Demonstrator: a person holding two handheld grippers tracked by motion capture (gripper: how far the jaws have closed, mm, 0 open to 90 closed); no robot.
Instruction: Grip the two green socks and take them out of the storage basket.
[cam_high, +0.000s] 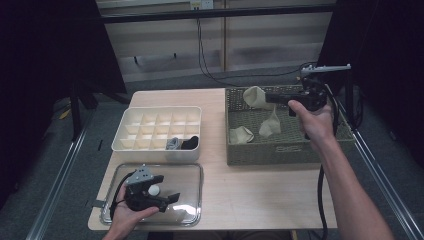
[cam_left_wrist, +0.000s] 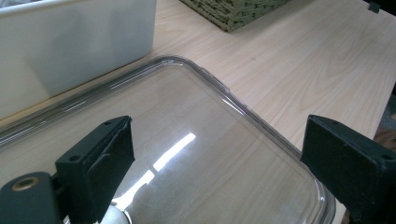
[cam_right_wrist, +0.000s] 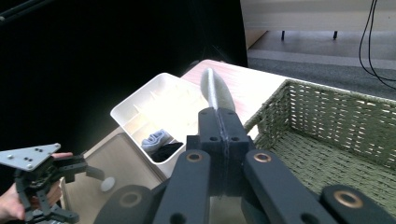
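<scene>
Right gripper (cam_high: 272, 98) over wicker basket (cam_high: 235, 150), jaws clamped on beige sock (cam_high: 255, 96); sock pinched between pads, free end projecting past jaw tips, clear of basket floor. Left gripper (cam_high: 170, 199) above clear tray (cam_high: 195, 170) on worktop (cam_high: 240, 190), jaws spread wide, nothing between.

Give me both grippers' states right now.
Left gripper: open, empty, over the clear lid.
Right gripper: shut on a beige sock, above the basket.
</scene>
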